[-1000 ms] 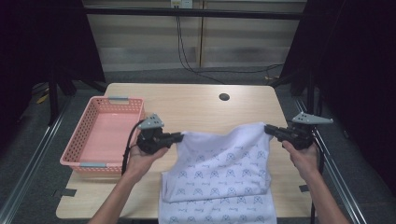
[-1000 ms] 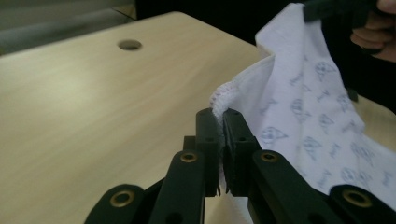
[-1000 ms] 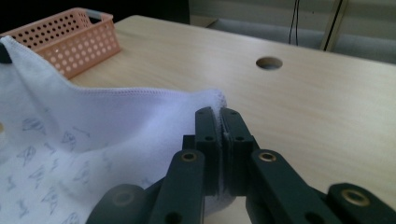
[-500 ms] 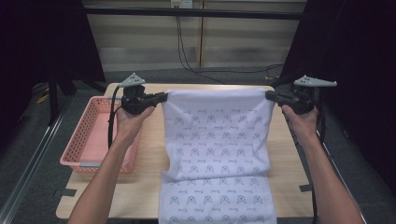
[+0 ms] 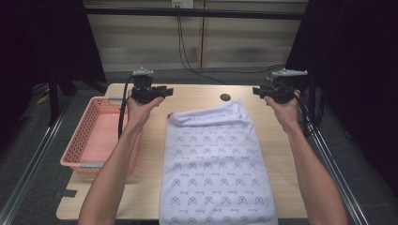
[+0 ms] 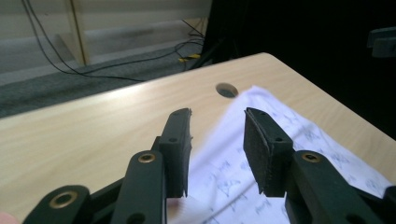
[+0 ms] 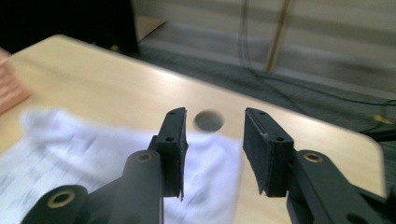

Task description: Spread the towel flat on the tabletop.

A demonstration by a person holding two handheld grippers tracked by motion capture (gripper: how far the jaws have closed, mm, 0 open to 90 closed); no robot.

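The white patterned cloth [image 5: 216,164] lay flat on the wooden table [image 5: 150,187], running lengthwise from near the table's round hole [image 5: 225,97] to the near edge, where it hung slightly over. Its far edge was rumpled, with a small fold at the far left corner.

The left gripper [image 5: 162,91] was held above the table's far left part, apart from the cloth and beyond that corner. Its jaws had just been opening and stood partly apart with nothing between them; in the left gripper view [image 6: 217,140] the cloth [image 6: 261,154] lay on the table below and past the tips.

The right gripper [image 5: 257,90] was held at the table's far right, beyond the cloth's far right corner and clear of it. Its jaws had likewise just been opening, with only air between them [image 7: 212,140]; the cloth [image 7: 93,154] appeared blurred beneath.

A pink plastic basket [image 5: 80,145] sat at the table's left edge, beside the cloth but apart from it. What showed of its inside held nothing.
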